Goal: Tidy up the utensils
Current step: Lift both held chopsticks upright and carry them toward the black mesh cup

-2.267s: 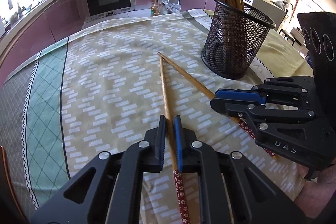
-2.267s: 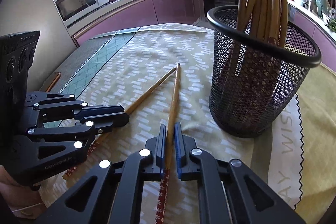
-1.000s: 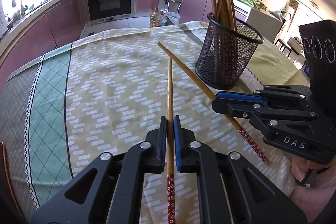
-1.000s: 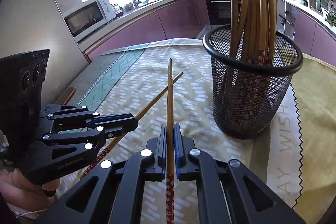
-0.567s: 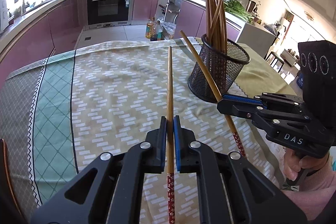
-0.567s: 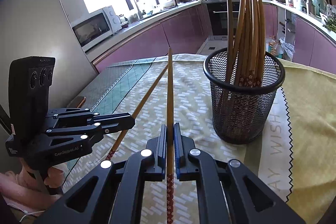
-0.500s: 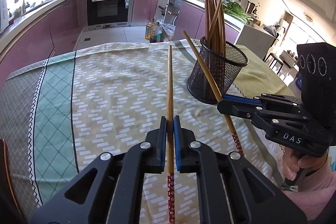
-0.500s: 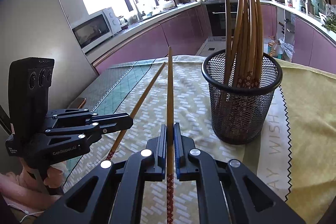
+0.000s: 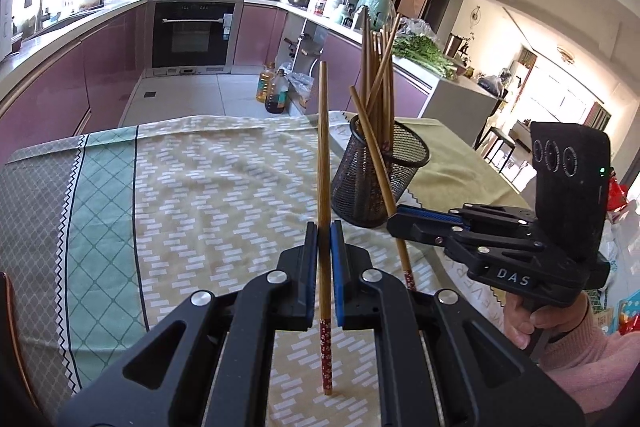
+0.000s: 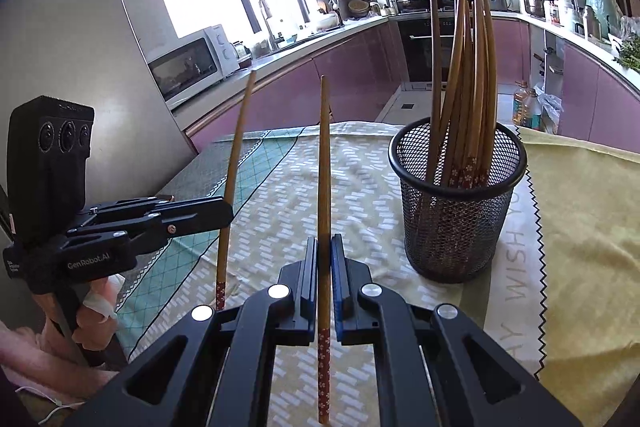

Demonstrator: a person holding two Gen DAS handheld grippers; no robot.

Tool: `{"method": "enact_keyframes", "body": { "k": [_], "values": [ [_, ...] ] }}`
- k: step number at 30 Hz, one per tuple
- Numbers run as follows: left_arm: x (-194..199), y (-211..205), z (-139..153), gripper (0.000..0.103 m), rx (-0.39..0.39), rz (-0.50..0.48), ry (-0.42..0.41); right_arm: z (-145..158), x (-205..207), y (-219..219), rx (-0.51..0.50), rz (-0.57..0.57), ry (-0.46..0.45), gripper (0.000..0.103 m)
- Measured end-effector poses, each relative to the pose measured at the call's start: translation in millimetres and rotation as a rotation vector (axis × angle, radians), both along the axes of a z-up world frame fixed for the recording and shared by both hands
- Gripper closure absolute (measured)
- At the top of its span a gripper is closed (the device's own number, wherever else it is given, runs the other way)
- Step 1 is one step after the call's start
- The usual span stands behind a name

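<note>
My left gripper (image 9: 324,243) and right gripper (image 10: 324,247) each pinch a stiff, light chopstick (image 9: 323,163) near its patterned end (slippery, I reckon).

Smooth wooden chopsticks (image 9: 323,163), black wire-mesh metal holder (image 10: 457,203), matt patterned cloth tablecloth (image 9: 208,195)

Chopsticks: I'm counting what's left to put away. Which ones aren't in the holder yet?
Two: the chopstick clamped in the left gripper and the one in the right gripper, both held in the air. The rest stand in the mesh holder.
</note>
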State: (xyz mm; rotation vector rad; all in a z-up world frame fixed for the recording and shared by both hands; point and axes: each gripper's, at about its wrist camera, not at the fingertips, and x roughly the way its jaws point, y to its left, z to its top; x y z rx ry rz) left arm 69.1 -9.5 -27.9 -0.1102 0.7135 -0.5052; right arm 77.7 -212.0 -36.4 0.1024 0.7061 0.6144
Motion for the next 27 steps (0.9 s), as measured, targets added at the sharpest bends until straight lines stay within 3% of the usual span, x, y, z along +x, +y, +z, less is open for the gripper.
{"method": "enact_keyframes", "body": {
  "k": [6, 14, 22, 27],
  "values": [
    [-6.8, -1.7, 3.9, 0.096, -0.025, -0.055, -0.029, 1.1, -2.4, -2.1, -0.004, 0.003, -0.007, 0.097],
    [-12.1, -10.3, 1.4, 0.096, 0.019, -0.086, -0.04, 0.7, -3.2, -0.2, -0.017, 0.003, -0.009, 0.097],
    [27.5, -24.0, -49.8, 0.096, 0.18, -0.076, 0.158, -9.8, 2.9, -3.2, -0.025, -0.016, 0.027, 0.097],
    [35.2, -37.2, -73.1, 0.096, 0.313, -0.083, 0.191, -11.7, 5.8, -2.2, -0.024, -0.024, 0.038, 0.097]
  ]
}}
